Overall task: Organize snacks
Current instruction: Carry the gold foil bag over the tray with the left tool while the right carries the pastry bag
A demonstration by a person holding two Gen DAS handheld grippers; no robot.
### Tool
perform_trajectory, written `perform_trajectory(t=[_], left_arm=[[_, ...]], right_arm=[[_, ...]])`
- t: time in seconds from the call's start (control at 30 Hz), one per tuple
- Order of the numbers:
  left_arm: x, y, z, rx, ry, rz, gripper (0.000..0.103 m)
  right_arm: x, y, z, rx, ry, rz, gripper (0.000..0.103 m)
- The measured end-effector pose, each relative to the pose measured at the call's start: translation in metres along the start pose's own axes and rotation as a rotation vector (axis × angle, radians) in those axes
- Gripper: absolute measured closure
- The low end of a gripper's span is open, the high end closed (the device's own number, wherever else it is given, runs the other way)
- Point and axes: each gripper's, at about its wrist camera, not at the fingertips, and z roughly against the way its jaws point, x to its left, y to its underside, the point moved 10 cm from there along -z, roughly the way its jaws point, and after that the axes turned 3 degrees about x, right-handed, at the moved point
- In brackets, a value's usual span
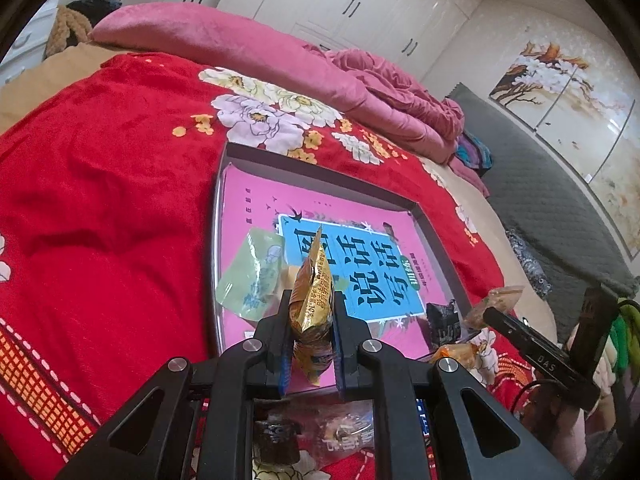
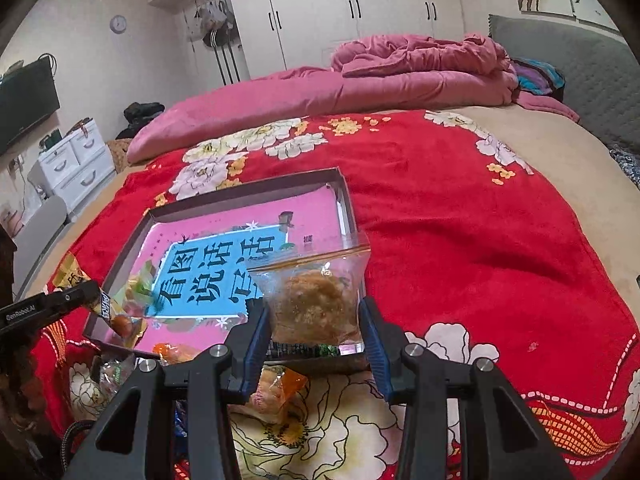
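Note:
A shallow grey box (image 1: 320, 162) with a pink and blue printed floor lies on the red flowered blanket; it also shows in the right wrist view (image 2: 248, 190). My left gripper (image 1: 312, 300) is shut on a gold foil snack packet (image 1: 314, 296) held upright over the box's near end. A pale green packet (image 1: 252, 276) lies inside the box. My right gripper (image 2: 314, 312) is shut on a clear bag of brown crumbly snack (image 2: 316, 304) at the box's near right corner. The left gripper (image 2: 68, 300) shows at the left edge there.
Loose snacks lie on the blanket in front of the box: an orange-wrapped one (image 2: 280, 390), a dark packet (image 1: 442, 322) and others under my left gripper (image 1: 312, 436). A folded pink quilt (image 2: 400, 76) lies at the bed's far side. White wardrobes stand behind.

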Motion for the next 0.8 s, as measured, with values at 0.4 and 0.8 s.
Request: perform_trajectory(t=[0.4, 0.8], left_arm=[[0.001, 0.002, -0.004, 0.013, -0.004, 0.001, 0.087], [0.007, 0.003, -0.006, 0.022, -0.001, 0.038, 0.086]], right_arm=[[0.006, 0.005, -0.014, 0.028, -0.020, 0.004, 0.058], [0.017, 0.008, -0.020, 0.047, -0.056, -0.003, 0.058]])
